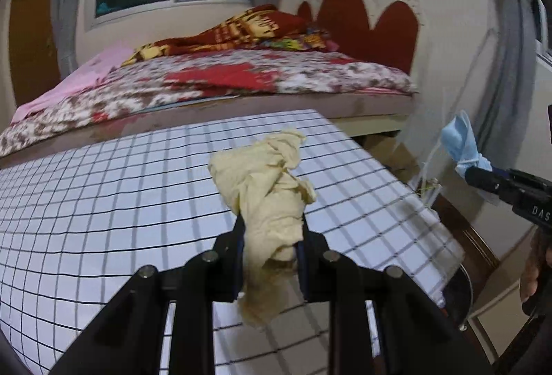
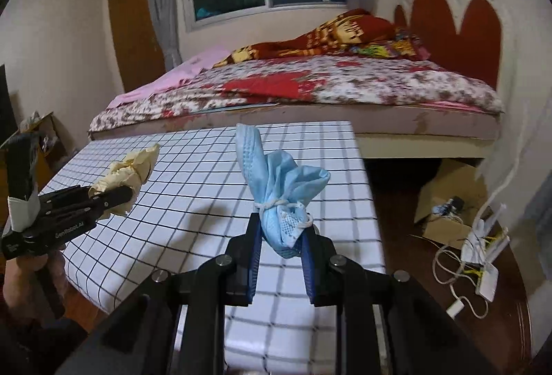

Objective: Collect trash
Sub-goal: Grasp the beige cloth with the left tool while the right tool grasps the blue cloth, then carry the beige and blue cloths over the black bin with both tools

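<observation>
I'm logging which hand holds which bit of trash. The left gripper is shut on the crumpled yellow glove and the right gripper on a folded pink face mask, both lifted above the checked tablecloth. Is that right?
Not quite: the face mask is light blue, not pink, as the right wrist view shows. The rest stands: the left gripper is shut on the crumpled yellow glove, the right gripper on the mask, above the checked tablecloth.

The left claw (image 1: 272, 230) is closed, its two black fingers (image 1: 238, 237) pinching a crumpled yellowish glove (image 1: 265, 188) above the counter (image 1: 103, 202) — angled downward. The right claw (image 2: 280, 233) is clamped too, blue pads (image 2: 255, 244) squeezing a bundled blue face mask (image 2: 279, 185) over the counter's right part. A hand (image 2: 20, 285) grips the left claw's handle beyond the counter's left edge.
</observation>
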### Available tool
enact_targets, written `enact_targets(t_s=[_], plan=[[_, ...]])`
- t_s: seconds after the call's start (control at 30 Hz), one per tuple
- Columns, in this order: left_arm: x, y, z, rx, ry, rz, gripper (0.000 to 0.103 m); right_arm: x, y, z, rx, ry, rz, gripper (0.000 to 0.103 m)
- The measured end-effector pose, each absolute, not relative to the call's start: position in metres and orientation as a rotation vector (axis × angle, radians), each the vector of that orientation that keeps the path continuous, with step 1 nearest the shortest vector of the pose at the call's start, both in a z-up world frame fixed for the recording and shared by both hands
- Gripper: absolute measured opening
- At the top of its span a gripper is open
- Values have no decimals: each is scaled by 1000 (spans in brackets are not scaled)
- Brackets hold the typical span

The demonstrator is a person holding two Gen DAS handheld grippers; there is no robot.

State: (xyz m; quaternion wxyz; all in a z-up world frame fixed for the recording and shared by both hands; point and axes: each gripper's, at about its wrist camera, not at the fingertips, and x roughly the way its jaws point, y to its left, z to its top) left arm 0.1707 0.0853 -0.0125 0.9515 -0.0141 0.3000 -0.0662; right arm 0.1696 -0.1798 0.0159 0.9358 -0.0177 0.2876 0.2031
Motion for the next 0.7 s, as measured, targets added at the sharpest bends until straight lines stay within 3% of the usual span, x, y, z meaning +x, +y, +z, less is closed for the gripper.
enact_targets(t_s=[0.7], plan=[[141,-63,-20,79,632,-353,23,104,-329,-14,108,584,219,23]])
